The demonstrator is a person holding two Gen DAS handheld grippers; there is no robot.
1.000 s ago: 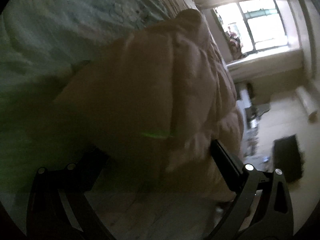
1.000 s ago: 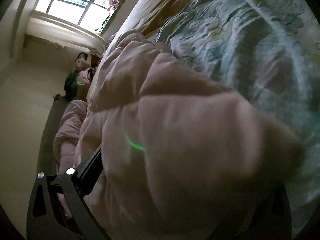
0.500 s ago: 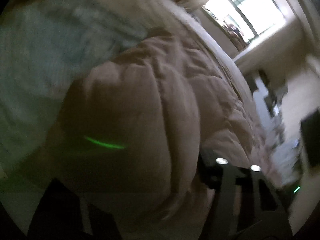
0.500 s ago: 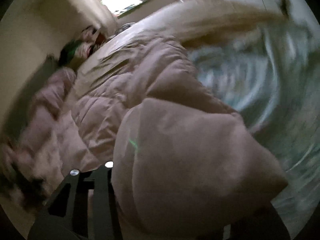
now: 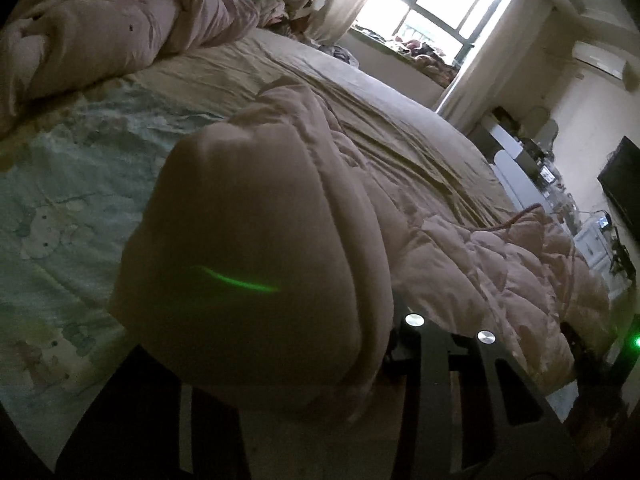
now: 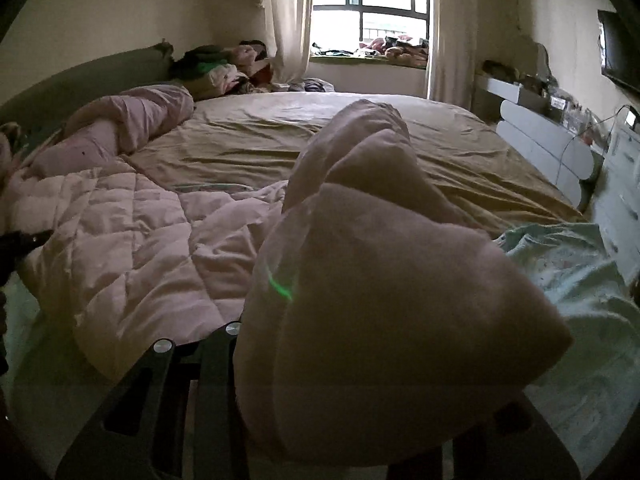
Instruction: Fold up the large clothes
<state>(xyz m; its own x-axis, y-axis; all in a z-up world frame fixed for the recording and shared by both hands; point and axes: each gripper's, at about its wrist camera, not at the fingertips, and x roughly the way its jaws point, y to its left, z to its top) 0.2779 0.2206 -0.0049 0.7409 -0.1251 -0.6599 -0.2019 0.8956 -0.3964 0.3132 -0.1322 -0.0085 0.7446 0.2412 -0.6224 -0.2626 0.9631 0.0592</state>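
A large pink quilted comforter (image 5: 500,264) lies across the bed and also shows in the right wrist view (image 6: 132,248). My left gripper (image 5: 288,384) is shut on a thick bunched corner of the comforter (image 5: 256,248), held above the bed. My right gripper (image 6: 360,408) is shut on another bunched corner (image 6: 380,320), also lifted. The fabric hides both pairs of fingertips.
The bed has a tan sheet (image 6: 304,140) and a pale green patterned sheet (image 5: 68,208) (image 6: 580,280). A rolled pink blanket (image 6: 132,124) and a clothes pile (image 6: 216,68) lie near the headboard. A bright window (image 6: 380,8), white drawers (image 6: 616,184) and a dark TV (image 5: 620,184) stand beyond.
Both grippers have swung up and turned level with the comforter corners still held. The views went from close-up fabric to the whole bed and window.
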